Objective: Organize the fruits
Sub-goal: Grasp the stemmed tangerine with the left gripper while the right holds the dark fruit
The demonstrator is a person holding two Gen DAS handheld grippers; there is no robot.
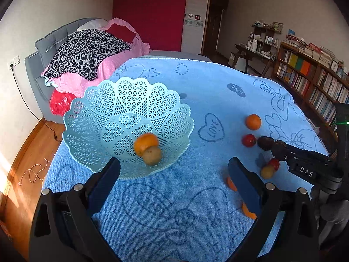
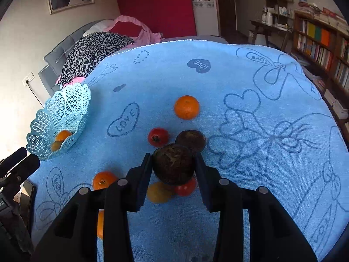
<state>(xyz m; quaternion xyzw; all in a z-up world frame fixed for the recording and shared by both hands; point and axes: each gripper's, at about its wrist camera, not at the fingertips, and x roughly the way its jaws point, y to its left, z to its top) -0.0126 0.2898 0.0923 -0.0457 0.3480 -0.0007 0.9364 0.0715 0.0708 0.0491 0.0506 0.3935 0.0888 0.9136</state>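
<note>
Bedroom setting: grey bed (image 1: 43, 50) heaped with pink and leopard-print bedding at rear left, bookshelf (image 1: 309, 80) along the right wall. Work surface is a table under a blue towel cloth (image 2: 240, 87) printed with hearts and "LOVE".

Pale turquoise lattice basket (image 1: 122, 118) stands on the cloth's left part; inside it, an orange fruit (image 1: 145, 143) touching a brownish-yellow fruit (image 1: 152, 156).

Left gripper (image 1: 174, 174) hangs just in front of the basket, jaws wide apart, nothing between them.

Right gripper (image 2: 173, 167) is clamped on a dark brown round fruit (image 2: 173, 166), which sits above the cloth (contact with the surface cannot be told). A second dark brown fruit (image 2: 190, 140) lies just behind it.

Loose fruit on the cloth, right wrist view:
- mandarin (image 2: 187, 107), farthest out, apart from the rest
- red fruit with dark calyx (image 2: 158, 137), just left of the second brown fruit
- orange-red fruit (image 2: 104, 180) near the left finger
- yellow fruit (image 2: 158, 193) and red fruit (image 2: 185, 187), side by side under the held fruit
- another orange piece (image 2: 100, 223), mostly hidden by the gripper body
</note>
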